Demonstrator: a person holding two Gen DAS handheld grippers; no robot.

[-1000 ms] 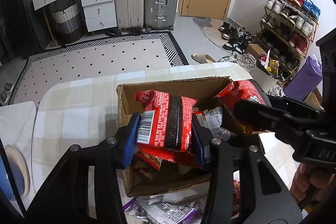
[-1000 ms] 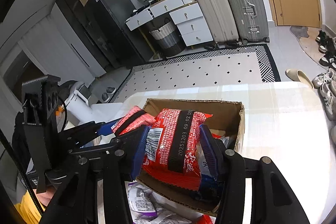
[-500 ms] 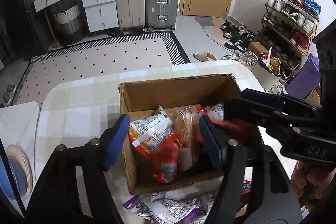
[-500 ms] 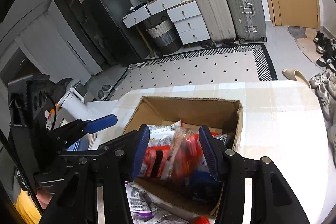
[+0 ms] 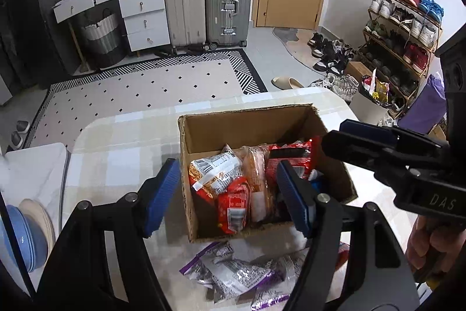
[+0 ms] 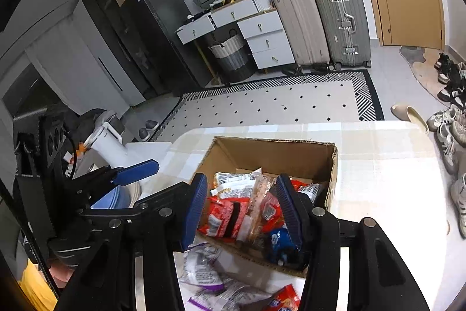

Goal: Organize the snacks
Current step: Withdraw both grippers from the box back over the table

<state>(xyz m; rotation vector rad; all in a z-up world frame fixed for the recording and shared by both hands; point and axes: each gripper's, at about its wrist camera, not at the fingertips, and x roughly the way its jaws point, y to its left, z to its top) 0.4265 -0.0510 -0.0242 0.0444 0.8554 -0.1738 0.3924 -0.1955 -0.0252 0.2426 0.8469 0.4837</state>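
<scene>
Presently your cardboard box [image 5: 256, 127] sits open-topped on the table [image 5: 122, 153] to take snacks | red packets [image 5: 233, 206] lie inside, purple packets [image 5: 233, 276] loose in front | left gripper [image 5: 230, 194] spread, empty | right gripper [image 6: 241, 209] parted, gripping nothing | only right view shows blue packet [image 6: 276, 244].

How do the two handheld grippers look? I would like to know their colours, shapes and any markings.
Both are the same design. The left gripper and right gripper have black angular frames with silver round bolt heads, and two flat fingers with blue ribbed pads. The right gripper's body bears white letters "DAS". A black cable runs by the left gripper's body. Yellow clothing shows below.
</scene>
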